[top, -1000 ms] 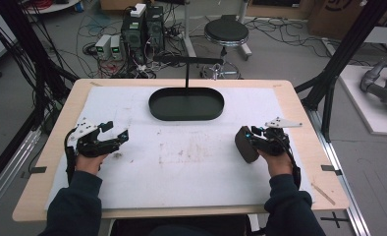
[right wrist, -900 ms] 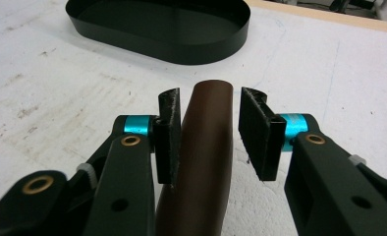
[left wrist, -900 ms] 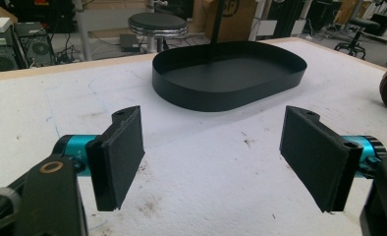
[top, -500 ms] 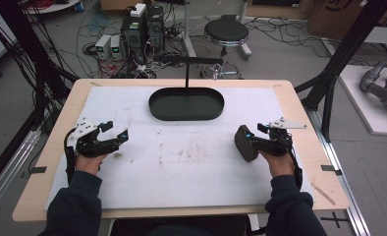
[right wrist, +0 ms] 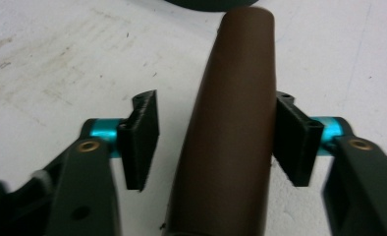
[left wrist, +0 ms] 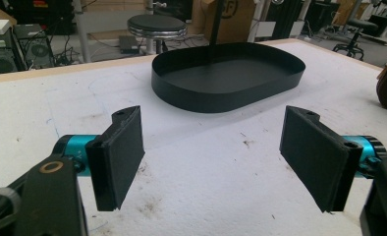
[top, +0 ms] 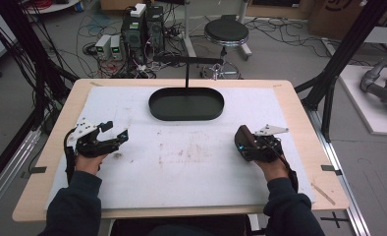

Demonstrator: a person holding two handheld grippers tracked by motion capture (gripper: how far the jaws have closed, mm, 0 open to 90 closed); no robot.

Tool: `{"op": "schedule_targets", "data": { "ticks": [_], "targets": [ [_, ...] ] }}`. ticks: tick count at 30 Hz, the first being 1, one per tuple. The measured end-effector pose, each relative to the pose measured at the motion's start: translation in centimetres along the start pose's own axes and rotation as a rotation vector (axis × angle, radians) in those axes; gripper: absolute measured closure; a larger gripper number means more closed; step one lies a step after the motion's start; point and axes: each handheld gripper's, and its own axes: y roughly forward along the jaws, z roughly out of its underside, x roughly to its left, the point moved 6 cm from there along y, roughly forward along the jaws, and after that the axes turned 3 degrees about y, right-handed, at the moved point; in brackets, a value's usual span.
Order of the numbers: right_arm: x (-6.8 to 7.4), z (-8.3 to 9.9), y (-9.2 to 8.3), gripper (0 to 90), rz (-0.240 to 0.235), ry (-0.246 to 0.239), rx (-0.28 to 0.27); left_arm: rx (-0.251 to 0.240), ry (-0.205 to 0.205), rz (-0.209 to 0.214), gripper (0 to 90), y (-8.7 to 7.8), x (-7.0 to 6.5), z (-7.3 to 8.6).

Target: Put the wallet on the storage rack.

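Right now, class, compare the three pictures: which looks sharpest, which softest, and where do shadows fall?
Left gripper view: sharpest, the black oval metal tray casting a soft shadow on the white mat. Right gripper view: softest, the brown rounded case blurred up close. High view: even light, faint shadows under the hands.

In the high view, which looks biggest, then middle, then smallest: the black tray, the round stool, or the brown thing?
1. Black tray, biggest.
2. Round stool, middle, though it stands farther back, so this is less sure.
3. Brown thing, smallest.
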Motion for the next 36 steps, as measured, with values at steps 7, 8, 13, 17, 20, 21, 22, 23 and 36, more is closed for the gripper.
{"op": "schedule_targets", "data": {
  "ticks": [7,8,13,17,20,21,22,23,36],
  "targets": [
    [0.2,-0.2,-0.5,62.1,-0.029,-0.006,-0.012,-0.001,0.004,0.003,24.4,0.0,-0.1,0.0],
    [0.2,-0.3,-0.5,62.7,-0.029,-0.008,-0.008,-0.001,0.004,0.003,24.4,0.0,-0.1,0.0],
    [0.5,-1.1,-0.8,63.4,-0.046,-0.006,-0.033,0.0,0.005,0.003,24.5,0.0,-0.1,0.0],
    [0.7,-2.2,-1.0,63.4,-0.067,-0.007,-0.072,-0.003,0.007,0.002,24.5,0.1,-0.1,0.0],
    [1.0,-3.4,-0.8,63.5,-0.078,-0.02,-0.097,-0.003,0.006,0.003,24.5,0.0,-0.1,0.0],
    [1.2,-3.7,-0.7,63.5,-0.081,-0.025,-0.099,-0.003,0.007,0.002,24.5,0.0,-0.1,0.0],
    [1.3,-4.3,-0.5,63.4,-0.084,-0.033,-0.107,-0.003,0.007,0.003,24.5,0.0,-0.1,0.0],
    [1.6,-4.9,-0.3,63.4,-0.09,-0.04,-0.115,-0.003,0.008,0.004,24.5,0.0,-0.1,0.0],
    [5.0,-12.6,4.9,63.6,-0.171,-0.158,-0.168,-0.008,0.012,0.008,24.5,0.0,-0.1,0.0]
  ]
}}
